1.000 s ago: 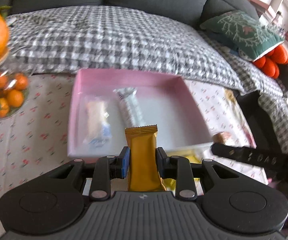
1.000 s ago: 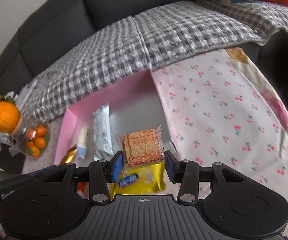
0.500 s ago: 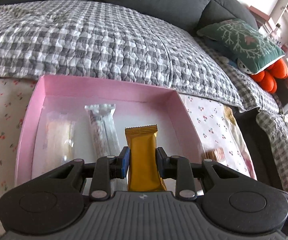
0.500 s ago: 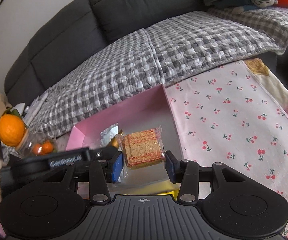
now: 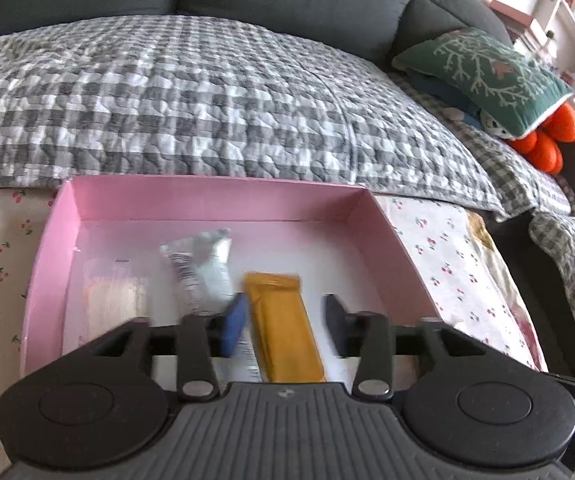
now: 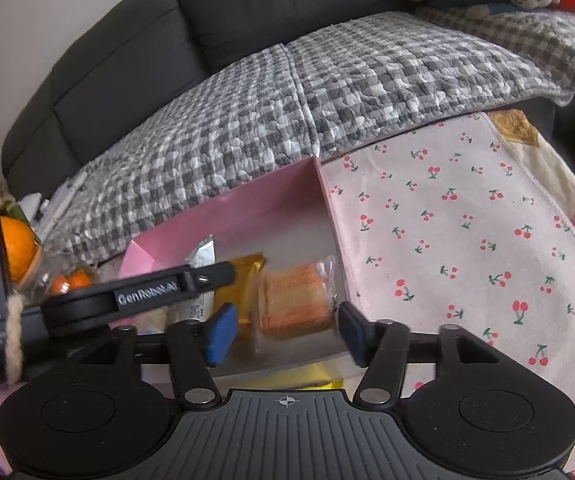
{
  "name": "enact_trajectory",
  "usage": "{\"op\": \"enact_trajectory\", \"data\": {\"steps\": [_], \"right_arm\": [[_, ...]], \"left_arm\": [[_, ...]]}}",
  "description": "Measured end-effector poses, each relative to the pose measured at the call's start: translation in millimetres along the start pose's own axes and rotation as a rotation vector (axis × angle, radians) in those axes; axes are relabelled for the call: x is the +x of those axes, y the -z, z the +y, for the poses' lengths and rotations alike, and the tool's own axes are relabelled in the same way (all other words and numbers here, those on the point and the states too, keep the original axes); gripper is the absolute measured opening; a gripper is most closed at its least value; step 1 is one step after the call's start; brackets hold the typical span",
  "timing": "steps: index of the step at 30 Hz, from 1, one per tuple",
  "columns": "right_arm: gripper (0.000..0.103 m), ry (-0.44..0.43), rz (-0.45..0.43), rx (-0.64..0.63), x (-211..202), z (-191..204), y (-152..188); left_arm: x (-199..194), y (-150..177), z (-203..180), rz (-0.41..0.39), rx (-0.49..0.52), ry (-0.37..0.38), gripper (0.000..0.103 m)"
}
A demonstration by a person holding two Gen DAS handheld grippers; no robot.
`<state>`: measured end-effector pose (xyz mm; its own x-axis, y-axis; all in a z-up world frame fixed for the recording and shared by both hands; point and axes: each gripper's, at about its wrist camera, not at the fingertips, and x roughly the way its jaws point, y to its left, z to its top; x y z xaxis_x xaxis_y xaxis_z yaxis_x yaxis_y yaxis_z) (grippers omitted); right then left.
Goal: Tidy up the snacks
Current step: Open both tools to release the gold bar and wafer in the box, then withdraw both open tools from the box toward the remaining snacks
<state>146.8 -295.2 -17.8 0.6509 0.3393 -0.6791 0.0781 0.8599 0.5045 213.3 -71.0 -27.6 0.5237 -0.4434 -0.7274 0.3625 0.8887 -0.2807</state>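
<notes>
Snack bar (image 5: 283,328), glossy yellow, lies between opening left jaws; ridged wafer pack (image 6: 293,300) between opening right jaws

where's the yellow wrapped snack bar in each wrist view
Left wrist: the yellow foil-wrapped snack bar lies bottom centre, between the opening jaws of the left gripper, beside a silver wrapped bar.
Right wrist: the same bar shows left of centre, partly behind the left gripper's black finger, left of the cracker packet.
Shared landmark: the pink cardboard box.
</notes>
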Motion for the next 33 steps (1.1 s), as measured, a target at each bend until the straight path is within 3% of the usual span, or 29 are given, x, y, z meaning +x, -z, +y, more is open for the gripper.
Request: {"op": "enact_trajectory", "data": {"steps": [3,19,33], "right_arm": [[0.073,0.004,-0.012,-0.006,-3.3,3.0,0.0],[0.079,0.008,-0.016,-0.021,-26.4,8.1,3.7],[0.085,0.056,0.014,-0.060,-60.6,12.7,21.4]], "left_arm": [[-1.9,0.1,-4.2,-0.015,0.020,-0.031,0.065],[-35.6,4.7,4.5,-0.023,0.000,-0.039,0.078],[-91.4,30.5,0.6,-0.035,0.006,-0.075,0.096]]}}
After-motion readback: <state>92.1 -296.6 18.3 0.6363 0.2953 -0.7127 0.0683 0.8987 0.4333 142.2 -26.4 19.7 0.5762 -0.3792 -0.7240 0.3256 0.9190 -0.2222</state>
